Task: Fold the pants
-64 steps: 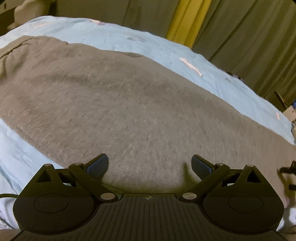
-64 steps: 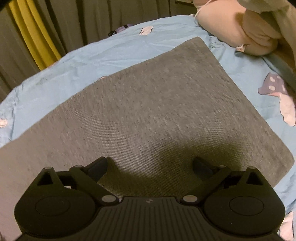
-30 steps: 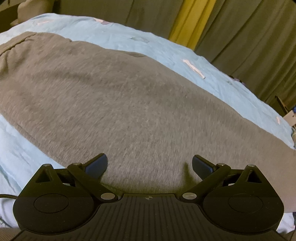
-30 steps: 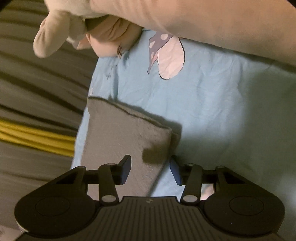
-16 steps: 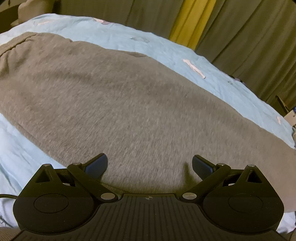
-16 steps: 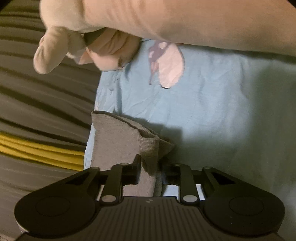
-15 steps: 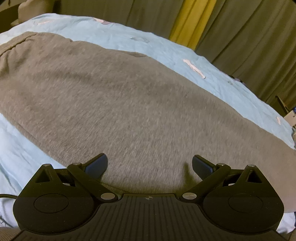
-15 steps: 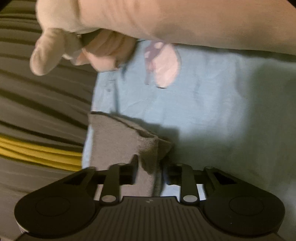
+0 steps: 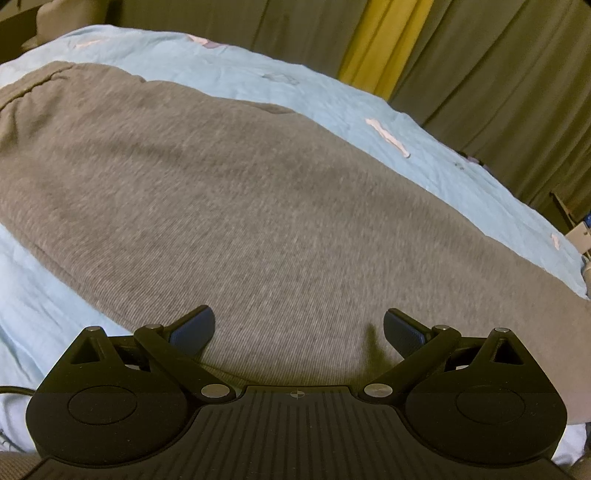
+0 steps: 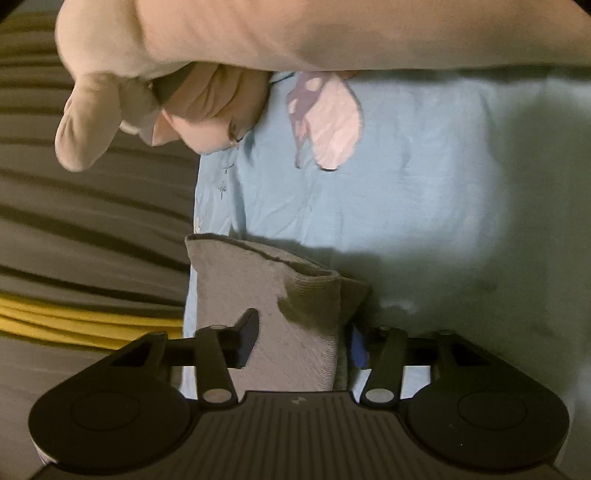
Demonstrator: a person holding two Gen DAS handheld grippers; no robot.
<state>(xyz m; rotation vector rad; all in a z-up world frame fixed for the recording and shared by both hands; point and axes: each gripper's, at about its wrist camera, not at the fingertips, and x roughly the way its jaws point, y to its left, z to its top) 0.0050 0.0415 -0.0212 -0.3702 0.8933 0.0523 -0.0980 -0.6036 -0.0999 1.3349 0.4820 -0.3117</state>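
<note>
Grey knit pants lie flat across a light blue bedsheet, waistband at the far left. My left gripper is open and empty, hovering low over the near edge of the pants. In the right wrist view the leg hem of the pants bunches up between the fingers of my right gripper. Its jaws are narrowed onto that raised corner of cloth, with some gap still showing on the left side.
A beige pillow or stuffed shape lies above the hem on the blue sheet, which carries a mushroom print. Dark and yellow curtains hang behind the bed.
My right gripper swung to the leg hem, closed from open onto the corner, and the cloth has bunched up between its fingers. My left gripper has stayed open and nearly still.
</note>
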